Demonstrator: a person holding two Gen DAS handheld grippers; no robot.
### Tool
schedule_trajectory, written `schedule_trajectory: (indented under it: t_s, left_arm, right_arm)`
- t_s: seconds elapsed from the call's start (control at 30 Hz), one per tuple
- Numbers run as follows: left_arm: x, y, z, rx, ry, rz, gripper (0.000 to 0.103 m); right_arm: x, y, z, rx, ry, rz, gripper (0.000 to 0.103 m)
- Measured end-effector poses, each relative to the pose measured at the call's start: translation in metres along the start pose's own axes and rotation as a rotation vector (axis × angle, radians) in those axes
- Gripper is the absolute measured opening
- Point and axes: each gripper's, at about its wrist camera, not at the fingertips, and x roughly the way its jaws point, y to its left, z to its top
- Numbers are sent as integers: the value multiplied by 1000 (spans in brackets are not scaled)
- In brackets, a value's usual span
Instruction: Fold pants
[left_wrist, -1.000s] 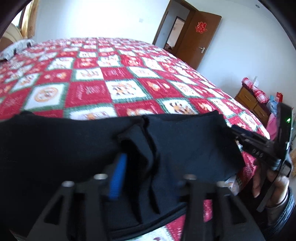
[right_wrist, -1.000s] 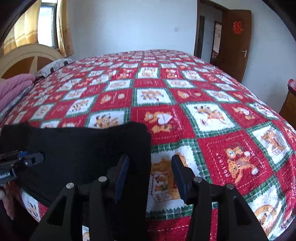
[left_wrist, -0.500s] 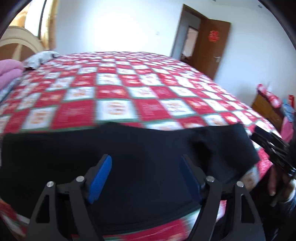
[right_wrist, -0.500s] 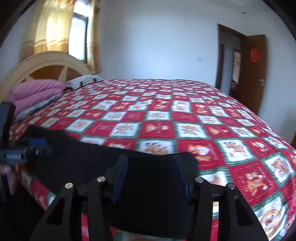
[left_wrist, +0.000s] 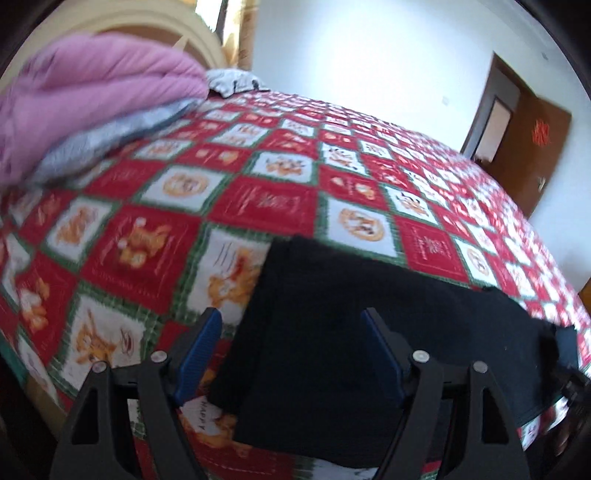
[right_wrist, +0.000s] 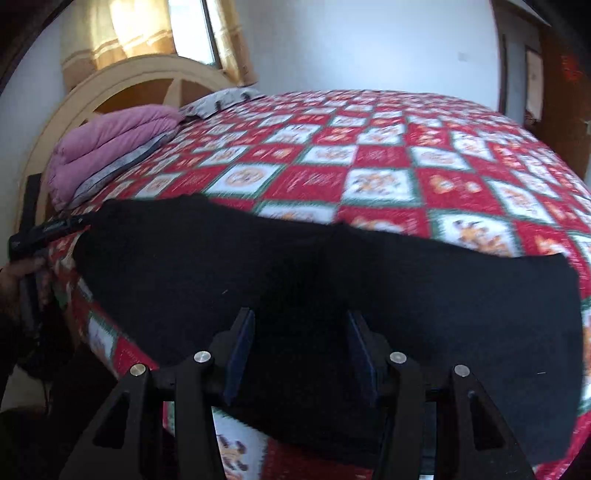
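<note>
The black pants (right_wrist: 332, 295) lie flat along the bed (right_wrist: 369, 177) edge for folding, left gripper (left_wrist: 291, 350) wide over one end, right gripper (right_wrist: 301, 350) half-open, neither gripping.

My left gripper (left_wrist: 291, 350), a black plastic two-finger tool with blue pads (left_wrist: 199, 349), tilts downward with its jaws spread wide; they opened further within the last second and now stand steady, nothing pinched between them. My right gripper (right_wrist: 301, 350), built the same way with dark blue pads (right_wrist: 242, 349), also points downward, its jaws parted about halfway and gripping nothing. In the right wrist view my left hand (right_wrist: 16, 273) shows at the left edge, wrapped around the handle of its tool.
</note>
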Motion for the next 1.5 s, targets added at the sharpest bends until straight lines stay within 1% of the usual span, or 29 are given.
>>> schedule_trajectory:
  t_s: [0.03, 0.1, 0.13, 0.23, 0.3, 0.37, 0.47, 0.57, 0.7, 0.77, 0.8, 0.83, 0.9, 0.93, 1.1, 1.17, 1.23, 1.33, 1.5]
  left_arm:
    - [4, 3, -2, -15, 7, -25, 79]
    - [10, 4, -4, -31, 14, -82, 79]
    - [10, 3, -5, -28, 12, -87, 80]
    - [15, -1, -2, 15, 8, -66, 80]
    - [17, -1, 2, 32, 10, -24, 80]
    - [20, 1, 4, 38, 19, -19, 81]
    - [24, -4, 4, 93, 26, 12, 81]
    - [23, 0, 8, 71, 29, 11, 81]
    - [25, -6, 4, 109, 9, 47, 82]
    - [25, -4, 5, 100, 19, 37, 79]
    - [24, -3, 6, 96, 29, 28, 74]
    - [22, -5, 7, 103, 36, 20, 67]
    - [20, -11, 7, 131, 42, 18, 59]
    - [21, -13, 7, 139, 42, 20, 57]
    - [22, -15, 5, 144, 27, 42, 59]
    - [20, -18, 3, 157, 20, 59, 58]
    - [19, -23, 2, 173, 16, 72, 51]
    - [17, -30, 1, 206, 10, 88, 43]
    - [17, -34, 0, 237, 3, 100, 40]
  right_arm:
    - [2, 8, -3, -39, -6, -12, 52]
    - [6, 19, -7, -105, -5, -63, 52]
    - [6, 22, -8, -118, -6, -74, 53]
    - [6, 22, -11, -130, -19, -77, 54]
    - [5, 22, -12, -128, -28, -77, 54]
    - [4, 21, -12, -131, -29, -81, 54]
    - [5, 24, -12, -152, -31, -96, 54]
    - [5, 25, -13, -164, -33, -103, 54]
    - [4, 22, -13, -157, -33, -89, 54]
    - [4, 23, -14, -162, -33, -92, 54]
    - [5, 24, -14, -165, -33, -93, 54]
    - [5, 24, -14, -168, -33, -94, 54]
    - [5, 24, -14, -167, -33, -94, 54]
    - [5, 24, -14, -168, -33, -95, 54]
    - [5, 25, -15, -174, -33, -101, 54]
    - [5, 25, -15, -173, -34, -100, 54]
    - [5, 26, -15, -172, -34, -101, 54]
    - [5, 26, -16, -174, -35, -102, 54]
    - [5, 25, -16, -175, -38, -106, 54]
